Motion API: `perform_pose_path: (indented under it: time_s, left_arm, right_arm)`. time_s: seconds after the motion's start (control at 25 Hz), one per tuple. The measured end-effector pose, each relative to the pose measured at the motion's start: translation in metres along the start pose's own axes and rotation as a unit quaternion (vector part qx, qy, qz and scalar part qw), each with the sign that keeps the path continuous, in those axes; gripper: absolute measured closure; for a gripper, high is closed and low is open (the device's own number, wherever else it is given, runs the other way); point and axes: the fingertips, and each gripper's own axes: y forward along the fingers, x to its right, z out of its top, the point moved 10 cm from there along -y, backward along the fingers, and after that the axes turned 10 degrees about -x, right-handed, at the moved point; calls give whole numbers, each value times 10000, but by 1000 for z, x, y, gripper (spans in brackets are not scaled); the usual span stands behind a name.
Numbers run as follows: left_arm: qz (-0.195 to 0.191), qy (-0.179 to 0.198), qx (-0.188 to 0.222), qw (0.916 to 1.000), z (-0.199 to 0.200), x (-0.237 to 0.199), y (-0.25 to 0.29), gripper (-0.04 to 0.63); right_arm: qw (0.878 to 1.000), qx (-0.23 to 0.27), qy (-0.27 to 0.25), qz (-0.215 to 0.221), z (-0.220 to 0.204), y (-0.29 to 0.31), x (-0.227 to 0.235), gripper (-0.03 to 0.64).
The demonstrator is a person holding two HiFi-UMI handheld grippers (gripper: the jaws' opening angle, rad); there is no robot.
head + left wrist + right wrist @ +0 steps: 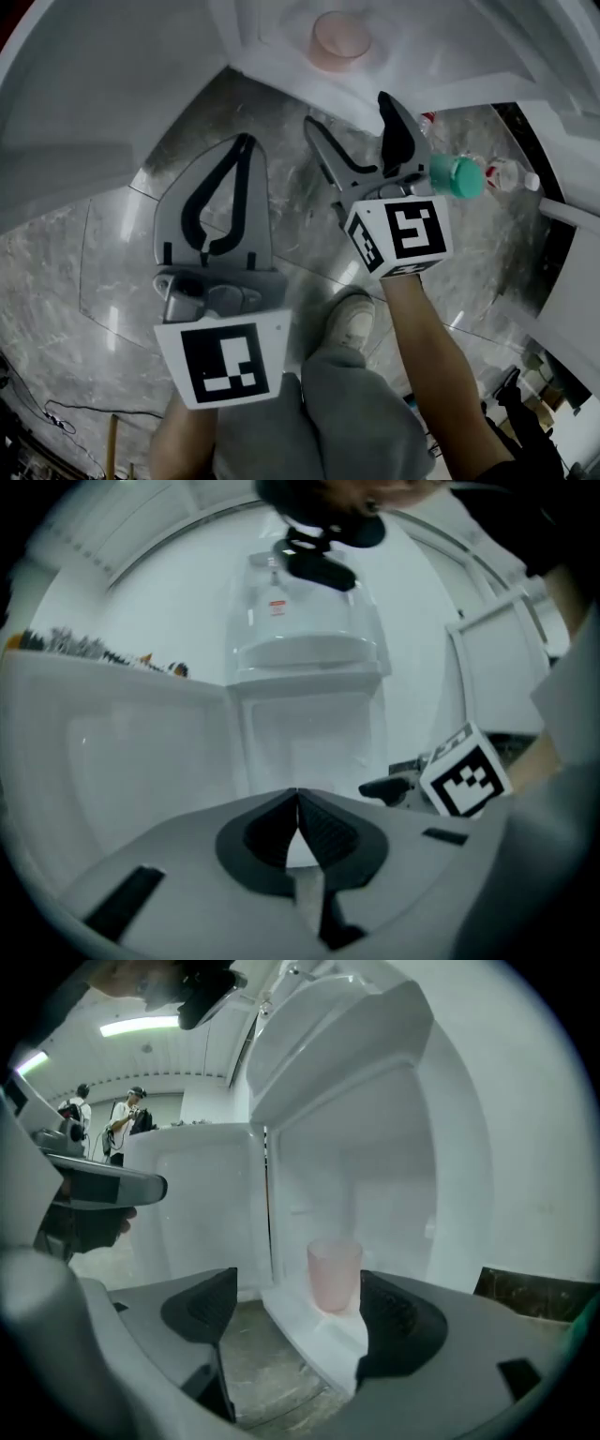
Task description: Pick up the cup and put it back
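Observation:
A translucent pink cup (340,37) (334,1274) stands upright on a white ledge (281,66) inside a white cabinet. My right gripper (352,117) (300,1283) is open, its jaws spread wide and empty. It hangs over the marble floor just short of the ledge, and the cup lies ahead, apart from both pads. My left gripper (246,142) (298,799) is shut on nothing and sits to the left of the right one, lower in the head view. The left gripper view also catches the right gripper's marker cube (466,771).
The white cabinet wall (112,112) runs along the left and a white frame (562,281) along the right. A bottle with a green cap (457,175) lies right of the right gripper. My shoe (352,319) is on the grey marble floor (112,253). People (122,1119) stand far off.

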Motion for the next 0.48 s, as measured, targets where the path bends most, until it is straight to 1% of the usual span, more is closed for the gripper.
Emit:
perform_pose_path:
  time_s: [0.04,0.08,0.24,0.32,0.4,0.48]
  left_arm:
    - [-18,262,41,9996,-5,-1,5,583]
    - [-67,322,72,9994,-11,-3,10,583]
    - [-336,-142,71,9993,-33,-16,31,583]
    - [-383,-224,152,9989,-38,-25,40,583]
    - [-342,-253,243,9988,-44,-33,48,583]
    - [-287,-324,240,9988,-53,-37,54,583]
  right_arm:
    - [9999,44,-40,-82,-4,7,2,218]
    - [9998,103,-75,-124,-7,14,2,216]
    - [9989,297,-298,-204,-21,34,2,216]
    - [9983,361,-345,-288,-25,42,5,216]
    - [9979,432,-233,-416,-28,48,11,216]
    - [9973,493,-103,-527,-30,52,16,216]
